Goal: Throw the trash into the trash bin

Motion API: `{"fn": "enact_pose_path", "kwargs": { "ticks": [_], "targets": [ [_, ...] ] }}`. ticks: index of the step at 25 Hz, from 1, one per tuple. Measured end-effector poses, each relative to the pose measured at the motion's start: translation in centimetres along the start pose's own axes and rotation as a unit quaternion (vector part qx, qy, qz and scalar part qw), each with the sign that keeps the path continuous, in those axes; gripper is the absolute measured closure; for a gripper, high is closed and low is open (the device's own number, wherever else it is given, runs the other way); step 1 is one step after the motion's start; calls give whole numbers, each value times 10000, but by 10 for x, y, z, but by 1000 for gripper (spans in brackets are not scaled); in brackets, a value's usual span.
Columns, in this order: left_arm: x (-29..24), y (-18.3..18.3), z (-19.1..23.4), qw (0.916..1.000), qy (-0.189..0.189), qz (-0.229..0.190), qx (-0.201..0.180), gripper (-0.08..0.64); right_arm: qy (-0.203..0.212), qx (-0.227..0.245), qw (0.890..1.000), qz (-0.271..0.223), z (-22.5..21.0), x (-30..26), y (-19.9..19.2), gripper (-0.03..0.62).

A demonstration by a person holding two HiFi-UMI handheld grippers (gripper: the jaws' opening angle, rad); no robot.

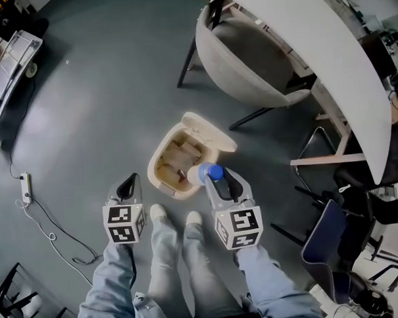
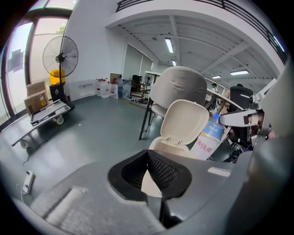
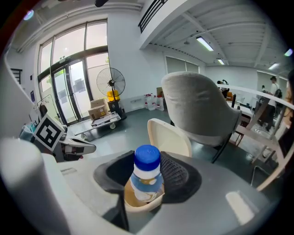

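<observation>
Nearest: the person's shoes [image 1: 158, 213], toes just short of the trash bin [image 1: 161, 164].

Left claw [image 1: 126, 185]: tips together, nothing between them. It hangs beside the bin on its left and is clear of the drop.

Right claw [image 3: 146, 181]: jaws part-way apart and pressed on a plastic bottle [image 3: 147, 167], taking it on the shoulder just under the blue cap. The bottle sits over the bin's near right rim, cap towards the camera and body angled down into the opening.

Handling, as a judgement: thin-walled plastic, likely light. Contents cannot be read. The walls would dent under a hard squeeze, and the glossy label looks slick. Being round, it can pivot between the pads. The stiffer shoulder below the cap is the sound place to hold it, as now.

Bin: small, cream, lid [image 1: 214, 136] standing open on the far side, brownish contents inside. The raised lid is the one thing close to the drop line, and it looks clear of it.

Beyond: a grey shell chair [image 1: 247, 60], its dark legs near the bin's far side. A white tabletop [image 1: 326, 57] runs past it at right. At left, well apart, a power strip [image 1: 25, 186] with its cable lies on the floor. Farther off are a flat cart [image 2: 43, 114] and a standing fan [image 2: 60, 57].
</observation>
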State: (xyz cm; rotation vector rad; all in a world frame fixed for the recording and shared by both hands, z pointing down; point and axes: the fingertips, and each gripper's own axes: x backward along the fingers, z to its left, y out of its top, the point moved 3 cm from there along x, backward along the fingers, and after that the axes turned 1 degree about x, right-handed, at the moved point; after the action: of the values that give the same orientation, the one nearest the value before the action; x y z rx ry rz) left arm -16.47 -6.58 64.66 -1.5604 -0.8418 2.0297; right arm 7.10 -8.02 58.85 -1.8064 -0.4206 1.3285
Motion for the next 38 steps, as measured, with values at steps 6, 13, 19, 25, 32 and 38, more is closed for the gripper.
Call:
{"fn": "enact_pose_path", "kwargs": {
  "ticks": [6,13,19,25,32,38],
  "targets": [
    [13,-10,24,9996,106,-43,251,551,116,251,9992,273,16,-52,-21,413],
    [18,-22,53,9985,227,22,502,551,17,273,9976,633,28,-118,-54,413],
    [16,-30,66,9979,186,97,619,551,-34,323,9948,963,29,-162,-75,413],
    [17,-35,82,9966,259,114,778,551,-47,445,9918,1195,33,-177,-89,413],
    [16,-40,89,9958,255,139,865,551,-154,145,9948,996,26,-186,-86,319],
    [12,-42,83,9958,229,165,871,551,-254,87,9928,1167,13,-179,-94,319]
  ]
}}
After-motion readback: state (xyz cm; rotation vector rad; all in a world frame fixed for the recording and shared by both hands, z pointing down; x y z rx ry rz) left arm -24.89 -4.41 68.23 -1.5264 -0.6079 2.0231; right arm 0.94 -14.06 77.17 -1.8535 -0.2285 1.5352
